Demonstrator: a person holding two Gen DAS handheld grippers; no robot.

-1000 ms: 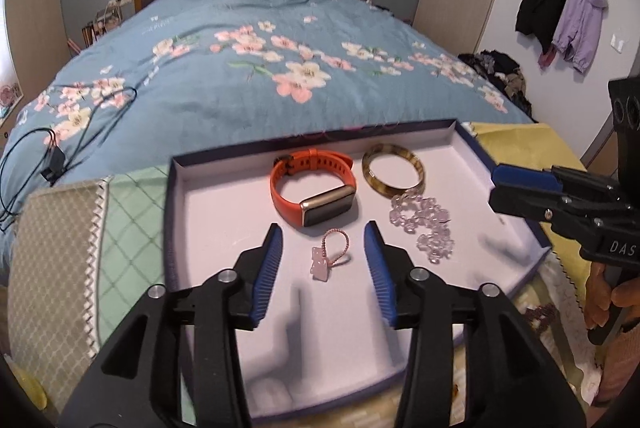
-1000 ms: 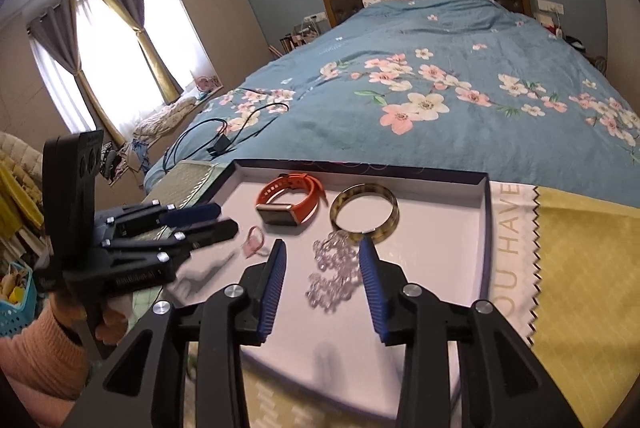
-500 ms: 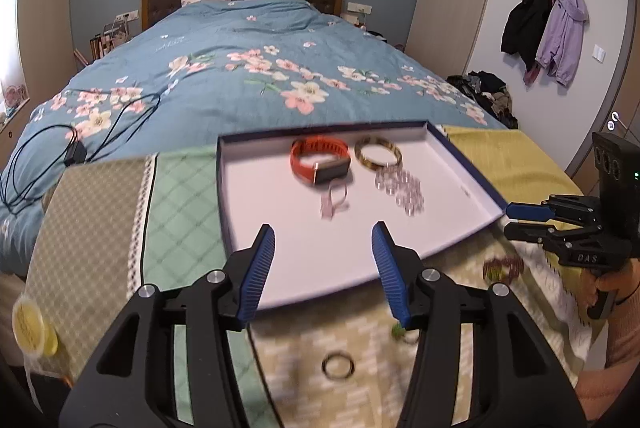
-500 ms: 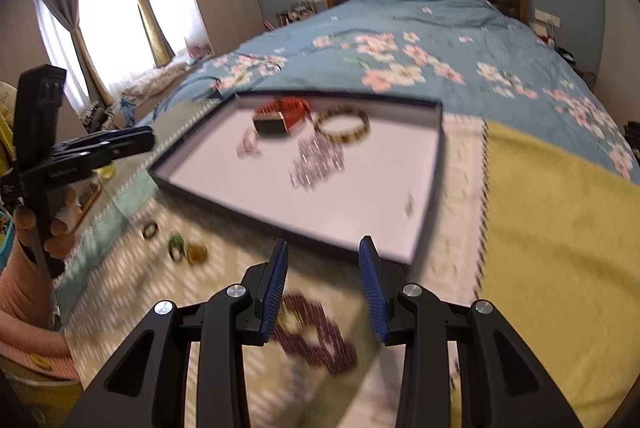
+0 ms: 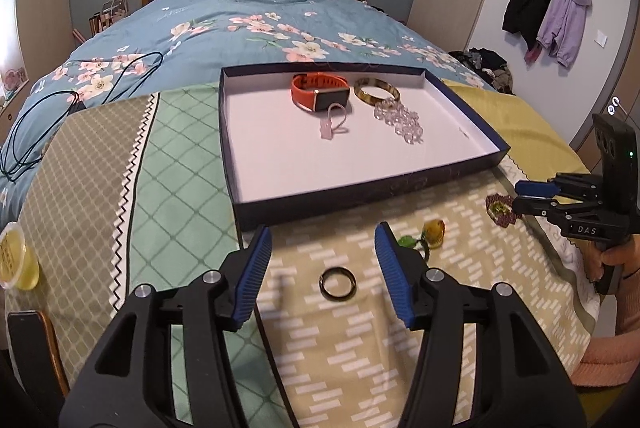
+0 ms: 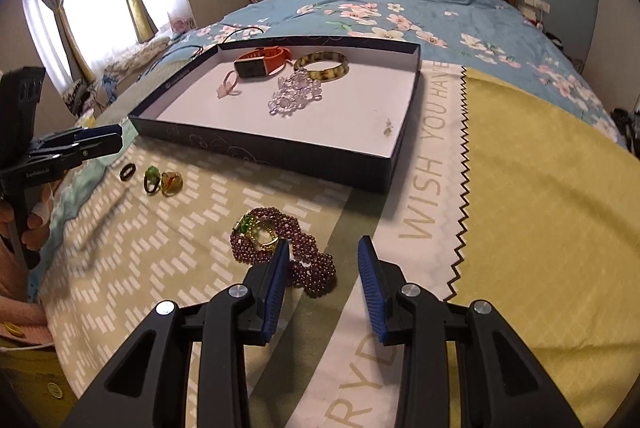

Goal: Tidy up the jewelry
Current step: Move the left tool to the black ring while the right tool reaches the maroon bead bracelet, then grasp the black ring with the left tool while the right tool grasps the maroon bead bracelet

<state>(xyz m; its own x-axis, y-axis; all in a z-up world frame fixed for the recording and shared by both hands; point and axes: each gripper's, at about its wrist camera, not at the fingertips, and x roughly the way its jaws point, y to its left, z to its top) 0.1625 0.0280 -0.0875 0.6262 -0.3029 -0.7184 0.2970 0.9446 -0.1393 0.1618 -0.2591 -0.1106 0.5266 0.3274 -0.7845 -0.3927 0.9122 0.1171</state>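
Both grippers line up on loose jewelry in front of the tray (image 5: pixel 360 196).

The left gripper (image 5: pixel 323 280), jaws opening and empty, frames the dark ring (image 5: pixel 338 283) near the tray's front wall: lower squarely. The right gripper (image 6: pixel 323 280), narrowly parted and empty, should shift left over the purple bead bracelet (image 6: pixel 280 252).
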